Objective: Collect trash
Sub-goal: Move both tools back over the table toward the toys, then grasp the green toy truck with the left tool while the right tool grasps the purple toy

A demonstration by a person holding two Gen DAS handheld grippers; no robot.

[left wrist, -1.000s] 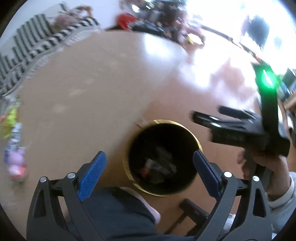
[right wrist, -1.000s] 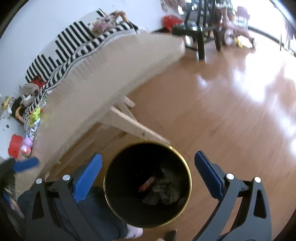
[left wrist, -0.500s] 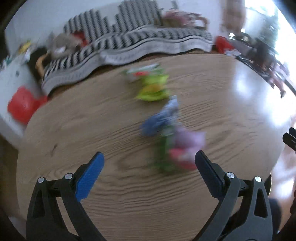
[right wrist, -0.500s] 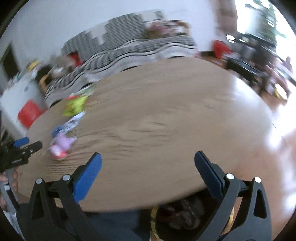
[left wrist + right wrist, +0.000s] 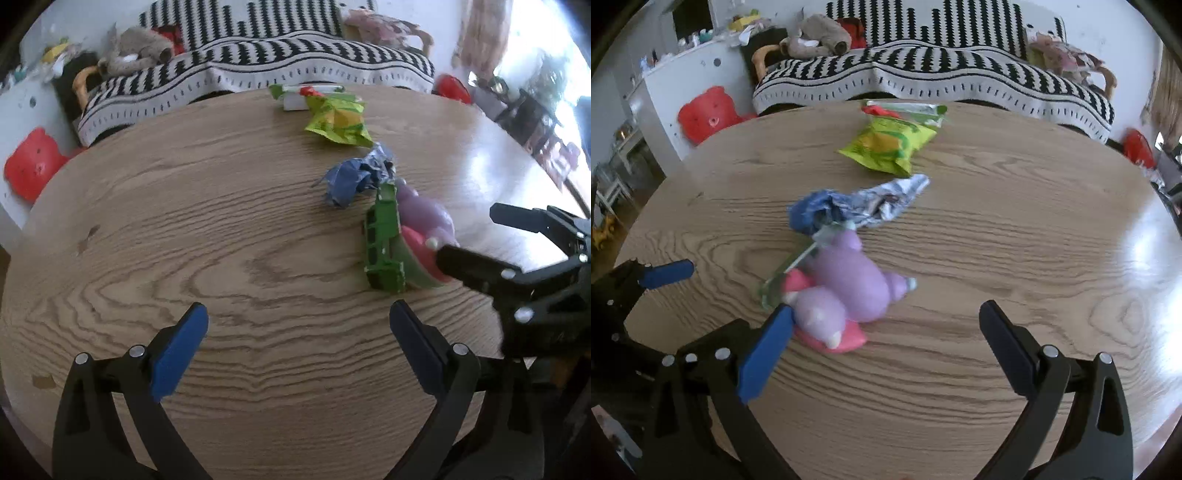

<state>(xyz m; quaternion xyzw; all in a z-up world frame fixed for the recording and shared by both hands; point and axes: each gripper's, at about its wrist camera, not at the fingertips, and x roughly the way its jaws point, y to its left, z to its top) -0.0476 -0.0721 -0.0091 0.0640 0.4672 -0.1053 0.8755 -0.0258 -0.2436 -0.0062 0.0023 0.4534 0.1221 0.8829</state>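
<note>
Blurring hides detail of the purple toy [image 5: 857, 284]; both grippers' jaws gape wide, holding nothing.

Both grippers same build: matte black plastic frames w/ triangular cut-outs, silver round screws at the pivots, flat blue pads on the fingertips. Left gripper [image 5: 297, 341] has pads [image 5: 179, 347] long & rectangular; right gripper [image 5: 884, 347] matches, w/ pads [image 5: 764, 360] of the same blue and approx. 2–3 screw heads per arm
</note>
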